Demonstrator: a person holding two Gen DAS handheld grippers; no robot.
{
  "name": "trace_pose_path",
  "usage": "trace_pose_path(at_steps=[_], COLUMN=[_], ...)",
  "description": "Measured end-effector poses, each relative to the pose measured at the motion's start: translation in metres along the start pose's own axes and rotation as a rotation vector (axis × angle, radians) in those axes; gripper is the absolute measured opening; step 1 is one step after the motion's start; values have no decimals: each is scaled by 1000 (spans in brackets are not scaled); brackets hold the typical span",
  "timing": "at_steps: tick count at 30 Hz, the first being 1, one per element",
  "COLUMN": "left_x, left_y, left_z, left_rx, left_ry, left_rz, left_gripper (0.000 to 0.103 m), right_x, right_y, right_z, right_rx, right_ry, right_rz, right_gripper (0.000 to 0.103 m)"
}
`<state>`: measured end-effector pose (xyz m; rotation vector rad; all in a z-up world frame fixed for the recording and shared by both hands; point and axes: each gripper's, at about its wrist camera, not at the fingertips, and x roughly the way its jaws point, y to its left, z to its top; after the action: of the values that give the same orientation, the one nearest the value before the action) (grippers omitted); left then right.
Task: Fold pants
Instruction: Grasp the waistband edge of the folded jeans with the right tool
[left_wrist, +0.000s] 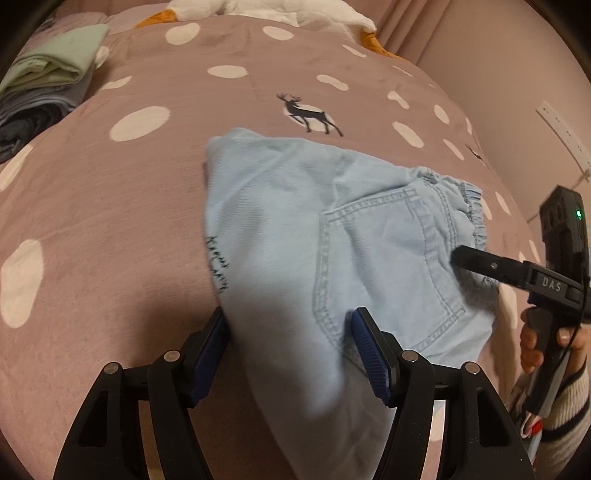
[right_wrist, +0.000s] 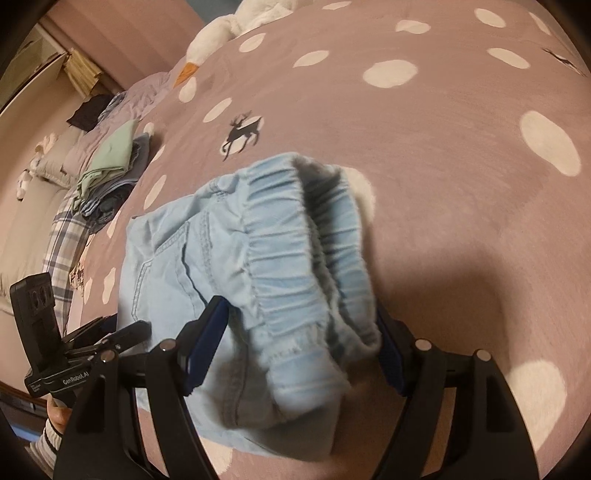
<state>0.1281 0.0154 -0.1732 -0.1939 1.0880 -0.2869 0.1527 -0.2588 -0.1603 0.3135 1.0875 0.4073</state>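
Light blue denim pants (left_wrist: 332, 236) lie folded into a short bundle on the pink spotted bedspread (left_wrist: 110, 221), back pocket up. My left gripper (left_wrist: 290, 354) is open, its jaws wide on either side of the bundle's near edge. My right gripper (right_wrist: 301, 339) is open around the elastic waistband (right_wrist: 295, 236), which bunches up between its blue pads (right_wrist: 203, 343). The right gripper also shows in the left wrist view (left_wrist: 480, 264) at the waistband end. The left gripper shows in the right wrist view (right_wrist: 122, 336) at the pants' far side.
A stack of folded clothes (left_wrist: 44, 92) with a green piece on top lies at the bed's far left, also in the right wrist view (right_wrist: 107, 173). A white plush goose (left_wrist: 266, 11) lies at the head of the bed. A wall (left_wrist: 517, 92) borders the right side.
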Motion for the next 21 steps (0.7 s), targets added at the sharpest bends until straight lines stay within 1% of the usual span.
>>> trace_pose_path(at_steps=[1,3,6,9,15,17,18,20,21], left_x=[1,4,6,9,14,13,13,12,12], left_y=[-2,-5,-8,-9,-13,-14,-15,-19,-19], left_z=[0,2,4,7,15,14,13,11,11], left_rx=[5,17,26,16,-6,-1,8,27,29], left_ry=[2,5,5,3,3,0,1,2,0], left_rz=[-1,-9,-19,-35,-51,-48,-41,-17,-11], left_gripper=[71,73,74,77,77,77,77,76,74], right_x=[1,5,10,16,21,20,19,16,14], right_y=[2,4,6,10,13,15,16,21,24], right_z=[1,4,9,14,18,17,16,13,11], right_rx=[-10,-33,-46,-58,-59,-60,-66,-87,-100], right_ry=[3,10,13,16,0,-14,-21,-41,-56], right_rz=[1,2,19,21,26,12,3,-19,-32], right_gripper=[76,76,75,75,75,72,69,59,57])
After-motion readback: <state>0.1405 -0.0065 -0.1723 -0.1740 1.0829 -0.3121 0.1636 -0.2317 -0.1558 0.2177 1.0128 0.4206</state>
